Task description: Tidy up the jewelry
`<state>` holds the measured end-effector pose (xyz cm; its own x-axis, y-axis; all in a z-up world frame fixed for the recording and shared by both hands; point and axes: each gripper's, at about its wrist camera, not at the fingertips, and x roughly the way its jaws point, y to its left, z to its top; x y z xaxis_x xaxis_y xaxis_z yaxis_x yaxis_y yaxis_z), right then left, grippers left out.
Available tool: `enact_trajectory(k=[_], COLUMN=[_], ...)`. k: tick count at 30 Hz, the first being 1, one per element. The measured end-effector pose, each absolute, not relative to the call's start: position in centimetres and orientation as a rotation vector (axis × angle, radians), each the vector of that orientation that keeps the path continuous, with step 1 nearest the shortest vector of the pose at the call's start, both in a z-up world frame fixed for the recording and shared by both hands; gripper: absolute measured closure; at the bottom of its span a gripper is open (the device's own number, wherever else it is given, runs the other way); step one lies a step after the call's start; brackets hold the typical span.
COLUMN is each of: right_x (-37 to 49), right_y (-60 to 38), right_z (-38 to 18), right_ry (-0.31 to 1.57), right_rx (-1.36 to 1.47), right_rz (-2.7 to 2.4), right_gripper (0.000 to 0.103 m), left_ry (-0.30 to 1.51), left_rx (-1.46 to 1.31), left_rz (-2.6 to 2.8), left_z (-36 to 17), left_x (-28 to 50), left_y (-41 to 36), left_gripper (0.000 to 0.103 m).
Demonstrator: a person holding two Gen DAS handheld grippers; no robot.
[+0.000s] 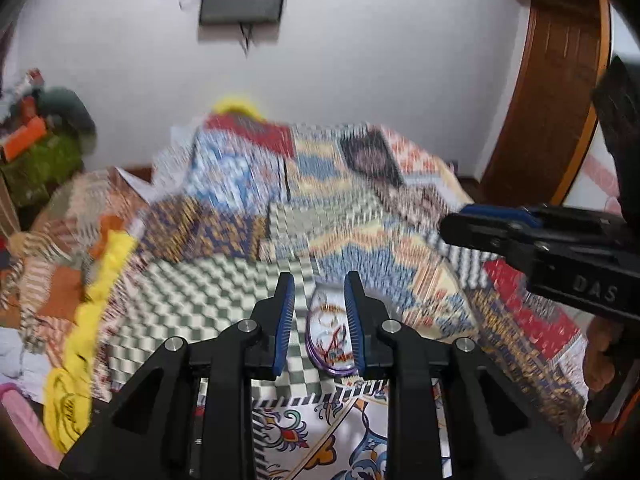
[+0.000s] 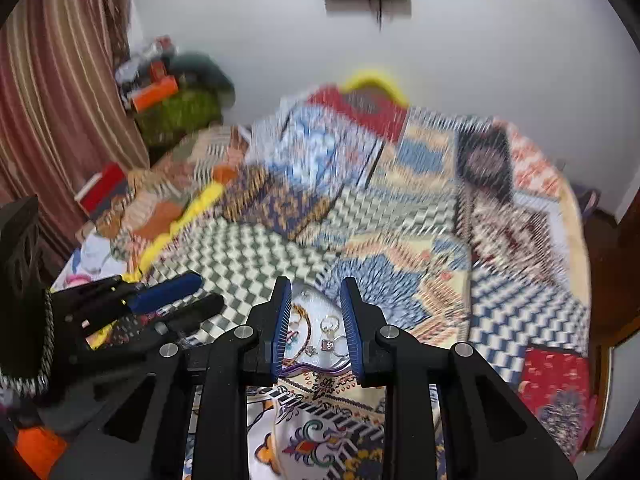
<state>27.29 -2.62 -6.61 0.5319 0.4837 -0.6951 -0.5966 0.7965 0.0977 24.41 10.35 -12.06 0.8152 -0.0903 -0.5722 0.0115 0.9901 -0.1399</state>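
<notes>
Both grippers, left (image 1: 319, 312) and right (image 2: 316, 314), hover with jaws apart over one purple-rimmed tray (image 2: 320, 370) of blurred jewelry (image 2: 328, 334) on the patchwork bed (image 2: 400, 220).

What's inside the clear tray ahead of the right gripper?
The clear tray holds a beaded necklace, ring-like pieces and a small charm; the finger pads hide its sides.
</notes>
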Motion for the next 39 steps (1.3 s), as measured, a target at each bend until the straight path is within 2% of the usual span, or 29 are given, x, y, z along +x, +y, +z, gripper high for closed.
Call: enact_trajectory(k=[4,6,10,16,18,20,23,24,26,29,39], right_x=[23.6,21.4,16.6,10.6,9.3,8.0,6.7,6.7,6.2,5.9,4.7], right_y=[-4.2,-4.9,-6.5,-8.4,-8.8,-9.3,-9.8,-9.8,-9.9,-9.7,-11.0], right_z=[-2.9,-1.1,2.1,4.7,5.0,5.2,5.2,5.2,5.2,5.1,4.4], right_ry=[0.639,0.561,0.404,0.228,0.191,0.156,0.116,0.109,0.095,0.083,0.115], right_rx=[-0.139,-0.133,-0.108,-0.067,-0.059,-0.048,-0.031,-0.027,-0.021,-0.027,-0.019], right_rz=[0.64,0.631,0.613,0.571,0.553,0.533,0.499,0.491,0.471,0.441,0.424], right_gripper=[0.08,0.08,0.08,0.08,0.073,0.051,0.029,0.026,0.014,0.004,0.003], left_ry=[0.475,0.409,0.269,0.124,0.103,0.084,0.073,0.07,0.068,0.066,0.076], left_rx=[-0.105,-0.101,-0.067,-0.033,-0.033,-0.037,-0.07,-0.081,-0.088,-0.091,-0.073], left_rz=[-0.032,-0.036,-0.019,0.031,0.047,0.067,0.071,0.072,0.081,0.096,0.106], left_z=[-7.3,-5.3,-2.0,0.5,0.8,0.9,0.8,0.8,0.7,0.7,0.4], left_x=[20.2,18.0,13.2,7.2,5.9,4.6,3.6,3.3,2.9,2.1,1.2], left_y=[9.7,9.2,8.0,6.2,5.9,5.6,5.7,5.8,5.9,6.0,4.8], left_gripper=[0.078,0.072,0.068,0.05,0.039,0.03,0.015,0.012,0.01,0.009,0.009])
